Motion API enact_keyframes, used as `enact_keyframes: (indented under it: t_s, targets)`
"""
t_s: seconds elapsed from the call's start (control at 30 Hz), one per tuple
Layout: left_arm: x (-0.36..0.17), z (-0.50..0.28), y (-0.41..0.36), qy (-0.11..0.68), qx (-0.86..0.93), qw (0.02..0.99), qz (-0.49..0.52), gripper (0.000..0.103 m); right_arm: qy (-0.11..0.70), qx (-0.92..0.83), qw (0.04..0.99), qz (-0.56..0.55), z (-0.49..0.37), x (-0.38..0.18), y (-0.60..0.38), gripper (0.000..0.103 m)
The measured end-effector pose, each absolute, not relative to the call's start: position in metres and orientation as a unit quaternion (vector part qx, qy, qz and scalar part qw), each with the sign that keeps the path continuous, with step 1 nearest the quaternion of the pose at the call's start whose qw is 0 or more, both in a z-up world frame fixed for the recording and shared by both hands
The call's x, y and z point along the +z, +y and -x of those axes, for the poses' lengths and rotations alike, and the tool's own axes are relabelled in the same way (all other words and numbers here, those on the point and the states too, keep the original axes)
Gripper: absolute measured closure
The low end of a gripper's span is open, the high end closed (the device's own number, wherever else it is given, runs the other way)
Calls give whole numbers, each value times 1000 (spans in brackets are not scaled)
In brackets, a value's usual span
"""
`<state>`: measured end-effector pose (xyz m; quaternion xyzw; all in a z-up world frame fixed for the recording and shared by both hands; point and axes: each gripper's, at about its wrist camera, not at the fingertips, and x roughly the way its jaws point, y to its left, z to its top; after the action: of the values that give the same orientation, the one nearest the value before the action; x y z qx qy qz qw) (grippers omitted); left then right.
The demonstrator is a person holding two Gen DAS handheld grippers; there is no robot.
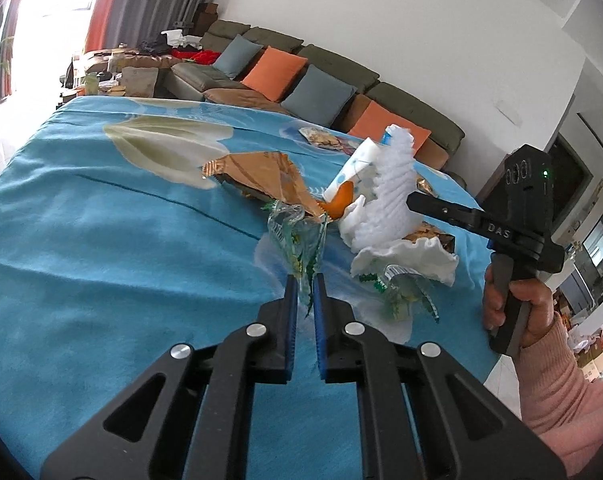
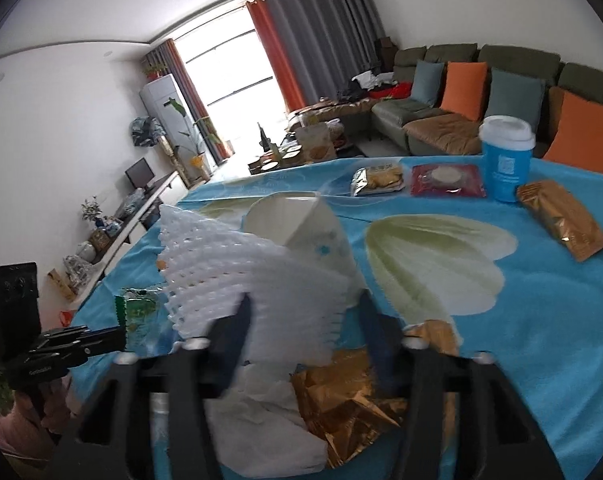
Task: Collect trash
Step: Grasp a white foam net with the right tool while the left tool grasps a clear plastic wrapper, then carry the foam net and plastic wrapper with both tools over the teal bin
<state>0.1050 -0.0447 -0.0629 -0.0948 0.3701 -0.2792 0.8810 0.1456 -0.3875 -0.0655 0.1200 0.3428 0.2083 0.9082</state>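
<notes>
A: What does the left gripper (image 1: 304,292) hold?

B: A clear, green-printed wrapper (image 1: 297,236), pinched between nearly closed jaws above the blue cloth (image 1: 101,240).

A: And the right gripper (image 2: 301,320)?

B: Its jaws stand partly apart with white foam netting (image 2: 237,280) between them; I cannot tell whether the pads press on it.

A: Where is the other trash?

B: A paper cup (image 2: 301,224) sits just behind the netting. Gold foil (image 2: 341,408) and white tissue (image 2: 261,420) lie under that gripper. A second green wrapper (image 1: 405,292) lies near the netting.
</notes>
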Motion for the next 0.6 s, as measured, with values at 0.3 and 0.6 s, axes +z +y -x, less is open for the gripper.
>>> enact_keyframes:
  t_s: [0.3, 0.6]
  targets:
    - [-55, -95, -30, 359, -265, 890, 97, 95, 322, 230, 911, -119, -129, -54, -384, 98]
    - [-42, -76, -3, 338, -249, 902, 102, 95, 271, 260, 920, -111, -113, -13, -368, 99]
